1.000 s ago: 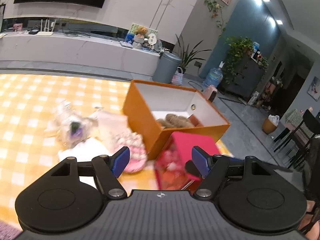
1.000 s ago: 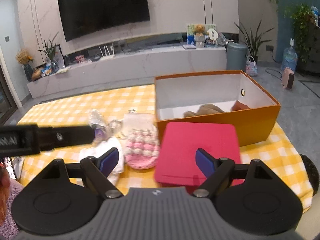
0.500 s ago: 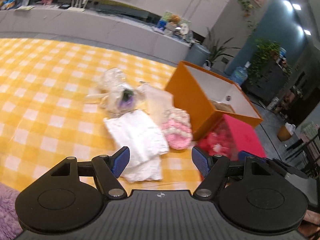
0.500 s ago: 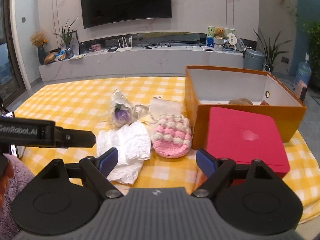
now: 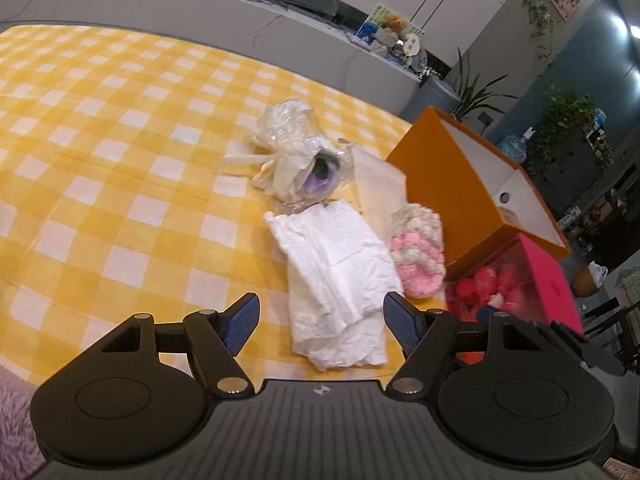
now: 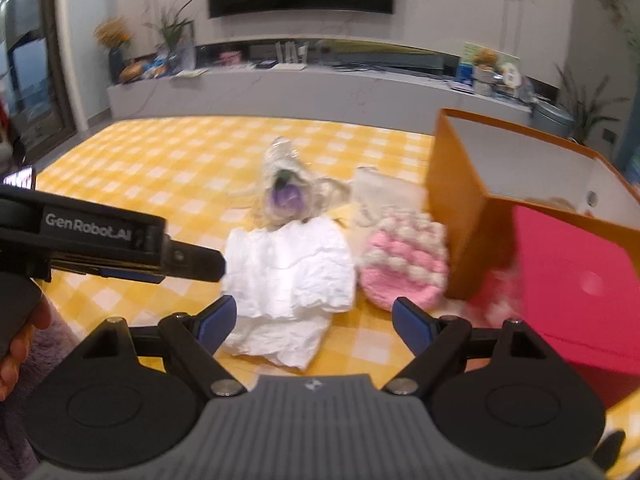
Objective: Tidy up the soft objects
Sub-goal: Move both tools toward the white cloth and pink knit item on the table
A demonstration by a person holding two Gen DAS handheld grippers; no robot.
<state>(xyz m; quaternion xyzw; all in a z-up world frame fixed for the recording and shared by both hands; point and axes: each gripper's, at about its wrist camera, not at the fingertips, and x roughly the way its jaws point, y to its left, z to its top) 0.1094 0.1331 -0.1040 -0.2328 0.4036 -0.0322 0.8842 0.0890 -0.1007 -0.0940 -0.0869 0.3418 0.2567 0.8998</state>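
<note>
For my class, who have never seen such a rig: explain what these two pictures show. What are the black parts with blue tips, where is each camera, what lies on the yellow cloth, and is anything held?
No robot here: a person holds a hand-held gripper in each hand, each with a camera looking along its two blue-tipped fingers. One picture is from the left gripper, the other from the right gripper. Both are open and hold nothing. On the checked cloth lie a white cloth, a pink knitted pouch, a cream pouch and a plastic-wrapped purple flower. Beside them stand an open orange box and a red box. The black bar at the left in the right view is the other gripper.
</note>
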